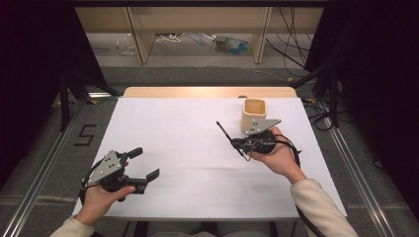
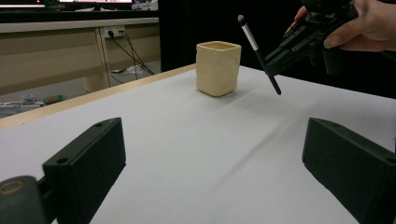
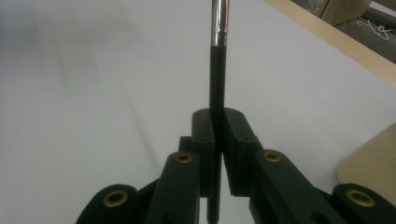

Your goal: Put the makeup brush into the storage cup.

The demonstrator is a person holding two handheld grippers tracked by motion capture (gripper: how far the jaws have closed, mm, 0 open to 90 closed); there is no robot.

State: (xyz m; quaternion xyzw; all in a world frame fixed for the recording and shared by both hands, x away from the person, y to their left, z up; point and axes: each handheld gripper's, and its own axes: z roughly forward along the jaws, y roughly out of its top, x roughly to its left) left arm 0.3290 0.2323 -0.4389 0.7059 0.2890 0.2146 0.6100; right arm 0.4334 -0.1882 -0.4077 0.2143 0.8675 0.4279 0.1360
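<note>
The right gripper (image 1: 236,143), held above the white table (image 1: 197,163), pinches a thin black brush (image 1: 228,138) between pressed-together jaws. A cream cup (image 1: 254,114) stands at its one o'clock. The left gripper (image 1: 144,163), at seven o'clock, has its jaws spread, empty.

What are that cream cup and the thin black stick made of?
The cup looks like glazed ceramic: cream, softly glossy, slightly uneven walls. The stick, clamped between the right gripper fingers, seems matte black plastic or painted wood with a shiny metal band, perhaps a brush.

A black "5" (image 1: 86,135) on the floor (left of table (image 1: 163,143))
</note>
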